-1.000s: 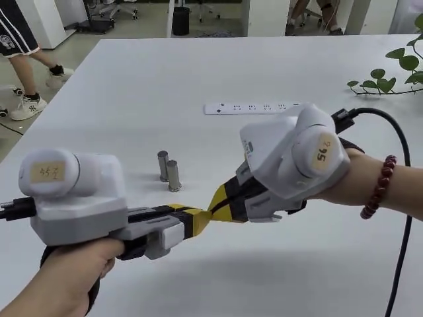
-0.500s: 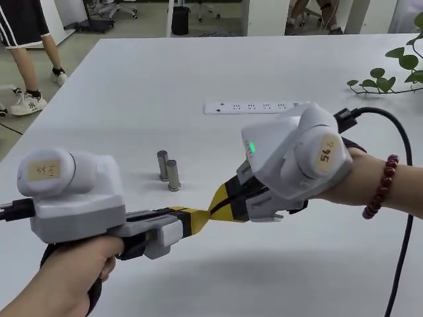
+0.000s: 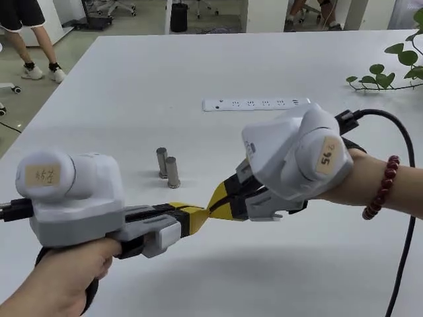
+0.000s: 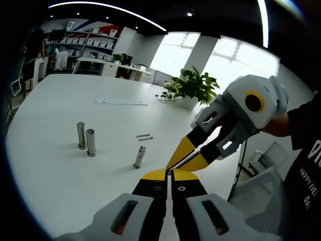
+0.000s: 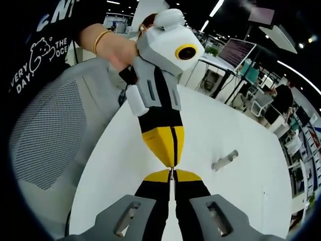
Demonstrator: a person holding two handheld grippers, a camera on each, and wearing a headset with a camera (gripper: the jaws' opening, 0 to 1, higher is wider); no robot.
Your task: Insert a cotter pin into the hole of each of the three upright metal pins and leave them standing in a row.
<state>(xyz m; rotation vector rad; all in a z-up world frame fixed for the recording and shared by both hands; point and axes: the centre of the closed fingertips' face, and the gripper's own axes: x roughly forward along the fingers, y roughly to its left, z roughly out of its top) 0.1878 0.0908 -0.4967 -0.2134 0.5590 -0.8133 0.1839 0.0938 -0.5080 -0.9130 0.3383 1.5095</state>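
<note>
Meeting tip to tip just above the desk [image 3: 264,59], the left claw [image 4: 169,174] and the right claw [image 5: 171,176] are both closed down to a hairline. A thin cotter pin [image 5: 171,172] is nipped where the 2 points touch. Both seem to grip it, and I cannot tell which one really carries it. This looks like a hand-over or a re-grip, done to turn the sliver so that its legs point cleanly out of 1 claw before it goes to a hole.

In the head view the rear metal pin [image 3: 162,162] and the front metal pin [image 3: 173,172] stand upright close together, beyond the claws and to the left. The left gripper view shows the third metal pin [image 4: 140,156] nearer the claws and apart from that pair, seemingly leaning, though the lens may be bending it. Beyond it, 2 spare cotter pins [image 4: 144,136] lie flat, so I judge most of the threading is not yet done.
</note>
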